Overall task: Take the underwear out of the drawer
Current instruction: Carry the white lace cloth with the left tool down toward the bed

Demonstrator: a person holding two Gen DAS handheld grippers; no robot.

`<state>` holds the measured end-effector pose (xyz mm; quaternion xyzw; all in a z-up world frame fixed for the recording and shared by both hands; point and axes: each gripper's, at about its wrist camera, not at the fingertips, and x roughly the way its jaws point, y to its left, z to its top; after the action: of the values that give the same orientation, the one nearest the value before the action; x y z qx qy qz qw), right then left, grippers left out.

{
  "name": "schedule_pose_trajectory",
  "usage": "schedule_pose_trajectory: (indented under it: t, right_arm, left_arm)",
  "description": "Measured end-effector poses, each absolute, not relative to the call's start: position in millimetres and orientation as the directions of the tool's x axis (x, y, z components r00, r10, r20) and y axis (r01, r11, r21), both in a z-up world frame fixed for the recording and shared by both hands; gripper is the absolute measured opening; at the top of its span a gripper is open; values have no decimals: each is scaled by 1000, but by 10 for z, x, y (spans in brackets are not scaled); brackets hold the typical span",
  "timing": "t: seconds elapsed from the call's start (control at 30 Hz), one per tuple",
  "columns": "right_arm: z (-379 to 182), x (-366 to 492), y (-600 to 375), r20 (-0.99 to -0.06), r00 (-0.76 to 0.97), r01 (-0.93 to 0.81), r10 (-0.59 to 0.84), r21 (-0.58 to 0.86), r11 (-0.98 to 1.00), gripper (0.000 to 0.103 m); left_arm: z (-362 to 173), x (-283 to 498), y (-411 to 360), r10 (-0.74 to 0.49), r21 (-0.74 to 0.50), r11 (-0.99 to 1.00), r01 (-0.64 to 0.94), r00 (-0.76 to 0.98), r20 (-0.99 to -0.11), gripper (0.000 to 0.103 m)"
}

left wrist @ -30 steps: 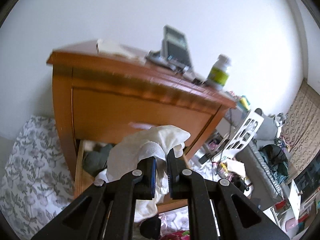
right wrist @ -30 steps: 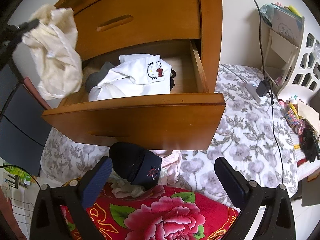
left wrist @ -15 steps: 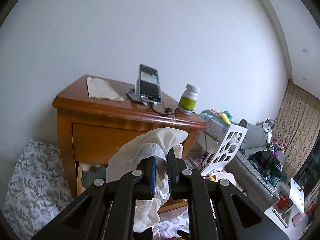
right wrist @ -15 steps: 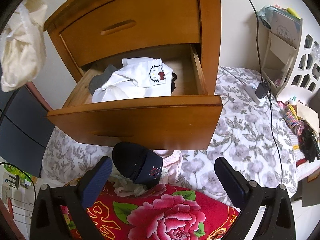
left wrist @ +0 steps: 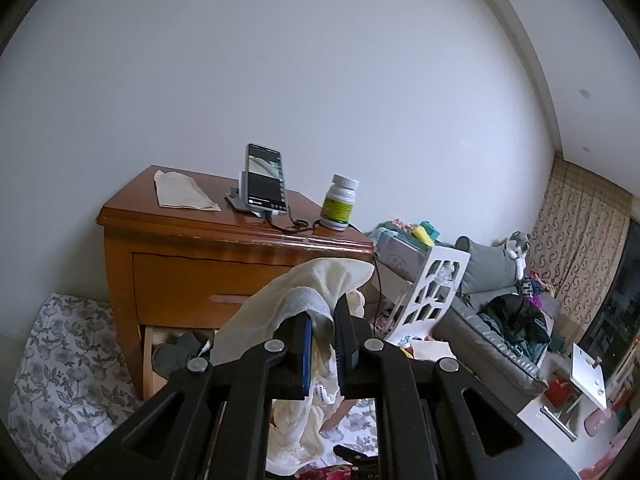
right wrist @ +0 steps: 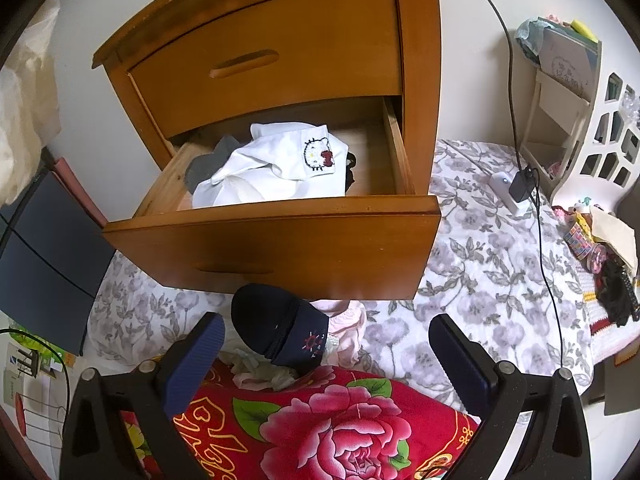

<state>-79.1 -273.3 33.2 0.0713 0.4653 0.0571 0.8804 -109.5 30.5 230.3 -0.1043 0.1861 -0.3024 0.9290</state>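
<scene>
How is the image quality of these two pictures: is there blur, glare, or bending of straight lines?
Left wrist view: sharp, no motion blur; even daylight on the white wall; the wooden nightstand leans from fisheye bending; the cream underwear in the left gripper is in focus. Right wrist view: also sharp; the open wooden drawer bows outward; the cream cloth at the left edge is washed out; the right gripper is crisp.

**What I count around my tongs**

I hold two tongs, one per hand. Pinched in my left tongs (left wrist: 323, 334): one cream underwear (left wrist: 320, 292). Ahead of them, one nightstand (left wrist: 192, 268), carrying one phone (left wrist: 265, 179), one pill bottle (left wrist: 339, 202) and one folded cloth (left wrist: 182, 191). Ahead of my right tongs (right wrist: 326, 346): two drawers, one shut (right wrist: 280, 44), one pulled out (right wrist: 280, 248) holding one white garment (right wrist: 276, 168). Between the fingers: one dark cap (right wrist: 276, 326).
</scene>
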Motion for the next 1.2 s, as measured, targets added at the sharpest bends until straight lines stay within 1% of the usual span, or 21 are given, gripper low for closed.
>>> schedule_pose_trajectory:
  t: [0.13,0.4,0.87,1.2]
  right_arm:
    - [361,-815,-2735,-807,567,-34,167,180,983,103]
    - [391,-845,-2732,-803,572,-37,167,178,983,103]
    - [365,-824,-2772,-809,565,-25,163,180,983,103]
    - [259,-766,-2807,-823,544,-14,160,181,983,103]
  left_arm:
    - [2240,-1159,251,-605,-296,794,530,737,-302,10]
    - [1988,-1147,144,-617,-313,787,531,692,-376,9]
    - [1260,-958,-118,-597,-348,798,491,568,-566,10]
    - [787,-792,-216,-546,-343,829,442,504,-669,10]
